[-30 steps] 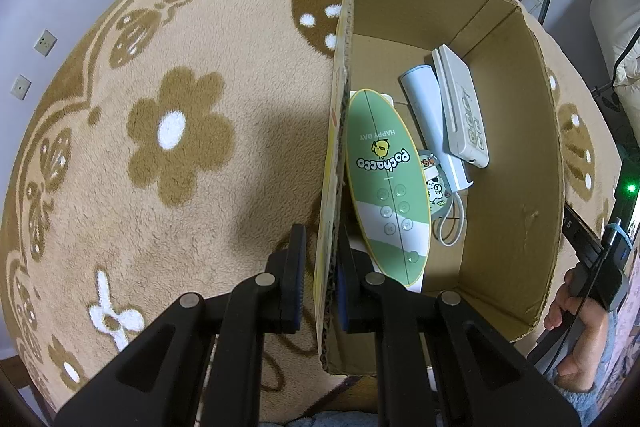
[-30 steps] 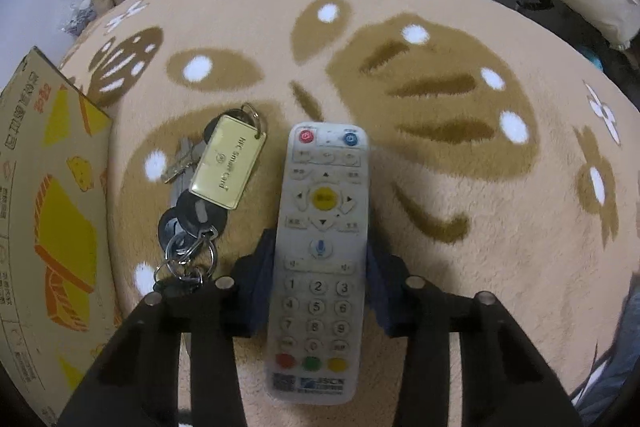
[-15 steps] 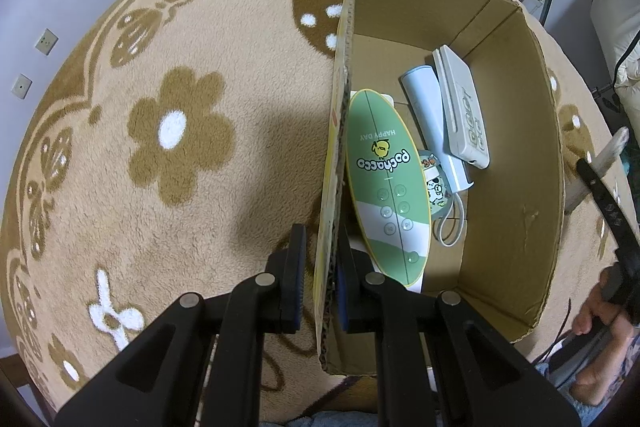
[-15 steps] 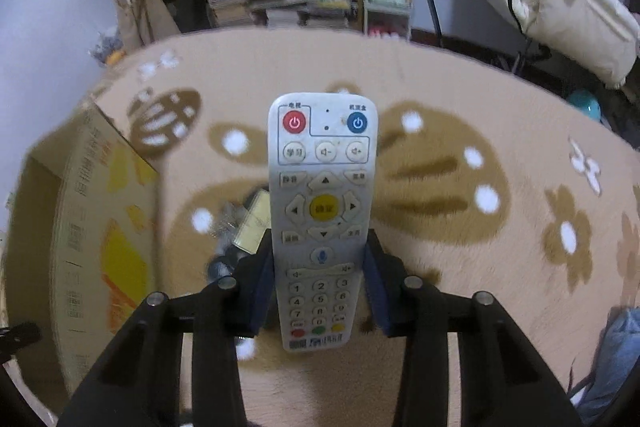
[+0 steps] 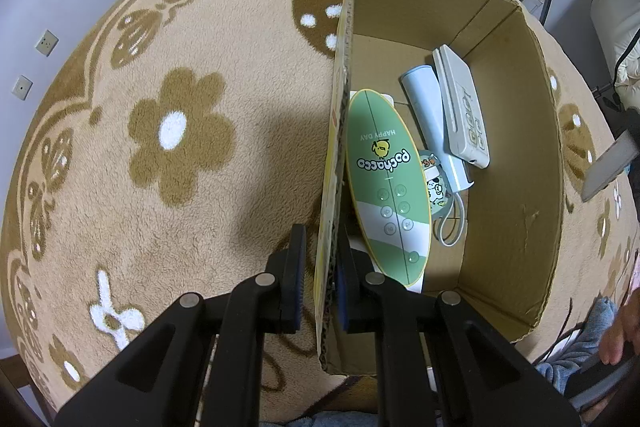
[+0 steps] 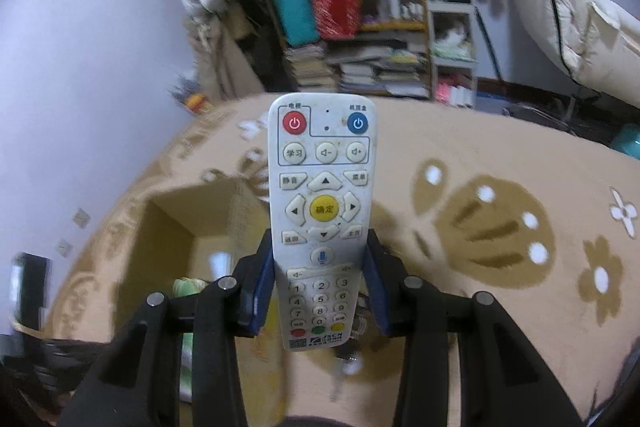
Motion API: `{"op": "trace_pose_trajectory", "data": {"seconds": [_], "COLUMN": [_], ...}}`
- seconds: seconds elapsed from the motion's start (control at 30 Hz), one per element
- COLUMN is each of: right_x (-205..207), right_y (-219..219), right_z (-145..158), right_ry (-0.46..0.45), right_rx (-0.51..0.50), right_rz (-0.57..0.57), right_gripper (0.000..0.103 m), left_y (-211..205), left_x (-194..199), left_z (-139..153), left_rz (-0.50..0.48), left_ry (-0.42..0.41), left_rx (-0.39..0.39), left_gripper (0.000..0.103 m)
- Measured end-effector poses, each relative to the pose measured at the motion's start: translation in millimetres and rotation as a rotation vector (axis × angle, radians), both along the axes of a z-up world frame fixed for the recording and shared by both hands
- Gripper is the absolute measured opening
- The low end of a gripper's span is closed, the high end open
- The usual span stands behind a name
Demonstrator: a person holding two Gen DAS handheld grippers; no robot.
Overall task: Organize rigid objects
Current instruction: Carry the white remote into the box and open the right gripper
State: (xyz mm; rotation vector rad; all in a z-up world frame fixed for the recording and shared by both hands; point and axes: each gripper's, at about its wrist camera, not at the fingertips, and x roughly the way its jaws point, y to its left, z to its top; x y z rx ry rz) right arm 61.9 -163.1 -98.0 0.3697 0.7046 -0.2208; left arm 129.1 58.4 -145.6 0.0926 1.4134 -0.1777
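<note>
At left, the left gripper pinches the cardboard box wall; inside lie a green oval fan, blue tube and white remote. Right gripper clamps the grey remote, long axis pointing away, now lifted off the carpet.

Fuzzy, deep-pile beige-and-brown flower-pattern carpet, proper matt. Plain brown corrugated cardboard box, raw edges, dull finish. Glossy green oval plastic panel inside, smooth white plastic slab beside it. White plastic remote, slightly grubby, rubbery buttons. Matt black plastic fingers, blue pads.
</note>
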Motion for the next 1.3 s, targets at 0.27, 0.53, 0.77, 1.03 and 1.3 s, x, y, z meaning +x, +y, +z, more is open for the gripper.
{"op": "trace_pose_trajectory", "data": {"seconds": [0.27,0.53,0.77,1.03,1.3], "right_x": [14,27,34,41,47], "right_y": [49,88,100,109,111], "right_z": [11,-10,-33,-50,-57], "right_ry": [-0.073,-0.045,0.042,0.086,0.123], "right_rx": [0.001,0.034,0.002,-0.061,-0.077], "right_rz": [0.163,0.277,0.323,0.352,0.338], "right_gripper": [0.044,0.044,0.044,0.044,0.045], "left_y": [1,-1,-1,-1,-1], "left_x": [0,0,0,-1,-1], "left_z": [0,0,1,1,1], "left_rz": [0.001,-0.001,-0.003,-0.001,-0.001], "left_ry": [-0.001,-0.003,-0.005,-0.003,-0.001], "left_rx": [-0.001,0.005,0.008,0.004,-0.001], "left_gripper": [0.013,0.013,0.013,0.013,0.013]}}
